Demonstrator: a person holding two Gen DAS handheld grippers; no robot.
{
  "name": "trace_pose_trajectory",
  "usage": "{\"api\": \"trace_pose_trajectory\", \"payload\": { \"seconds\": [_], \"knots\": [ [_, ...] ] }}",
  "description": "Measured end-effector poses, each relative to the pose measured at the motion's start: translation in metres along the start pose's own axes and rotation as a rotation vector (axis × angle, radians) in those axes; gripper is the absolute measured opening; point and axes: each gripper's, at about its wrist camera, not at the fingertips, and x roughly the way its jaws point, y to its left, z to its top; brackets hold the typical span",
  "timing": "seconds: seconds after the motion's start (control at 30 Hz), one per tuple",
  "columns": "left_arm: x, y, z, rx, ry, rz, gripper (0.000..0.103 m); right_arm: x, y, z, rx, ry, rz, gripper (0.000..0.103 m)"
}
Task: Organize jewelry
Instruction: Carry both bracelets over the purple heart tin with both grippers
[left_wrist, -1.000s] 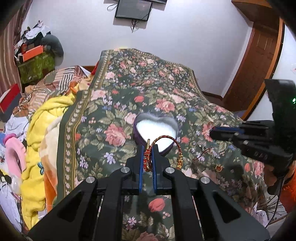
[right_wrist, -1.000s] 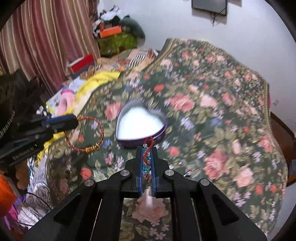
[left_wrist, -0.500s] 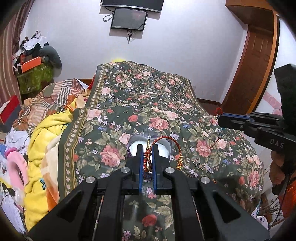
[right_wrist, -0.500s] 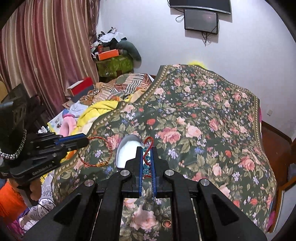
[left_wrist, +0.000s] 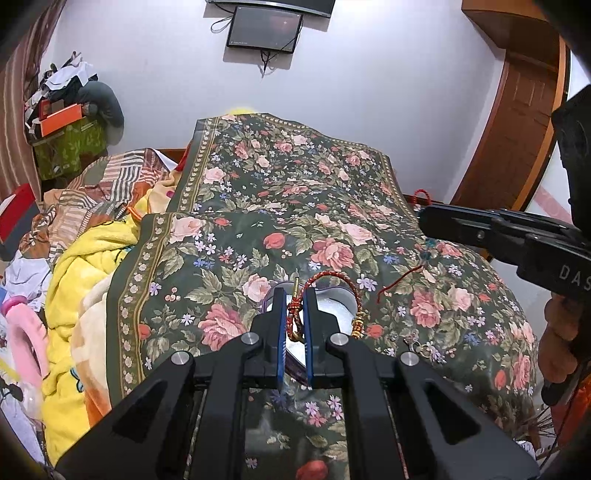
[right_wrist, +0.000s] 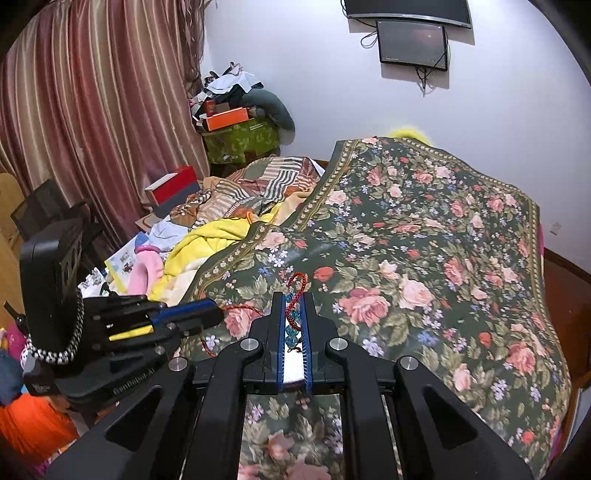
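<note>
Left gripper (left_wrist: 294, 295) is clenched on a red braided bracelet (left_wrist: 334, 277) with gold beads, held above the floral bedspread (left_wrist: 295, 206) — just over the heart-shaped box (left_wrist: 332, 302), whose white lining shows beside the fingers. Right gripper (right_wrist: 294, 295) grasps a red cord strung with teal beads (right_wrist: 293, 325), also lifted clear of the bed. A small ring (left_wrist: 421, 347) lies on the bedspread near the box.

A home bedroom: floral bedspread (left_wrist: 295, 206), curtains (right_wrist: 92, 110), piled clothes (right_wrist: 236, 88).
</note>
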Motion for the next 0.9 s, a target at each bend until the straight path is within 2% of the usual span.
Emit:
{"api": "trace_pose_trajectory", "payload": {
  "seconds": [0.23, 0.63, 0.9],
  "knots": [
    [0.015, 0.006, 0.002, -0.006, 0.014, 0.002, 0.007, 0.019, -0.002, 0.002, 0.015, 0.022, 0.024, 0.007],
    [0.039, 0.009, -0.002, -0.005, 0.064, 0.001, 0.006, 0.067, -0.008, -0.022, 0.017, 0.161, 0.024, 0.007],
    [0.056, 0.006, -0.004, 0.008, 0.112, -0.018, 0.006, 0.082, -0.009, -0.034, -0.021, 0.222, 0.006, 0.007]
  ]
}}
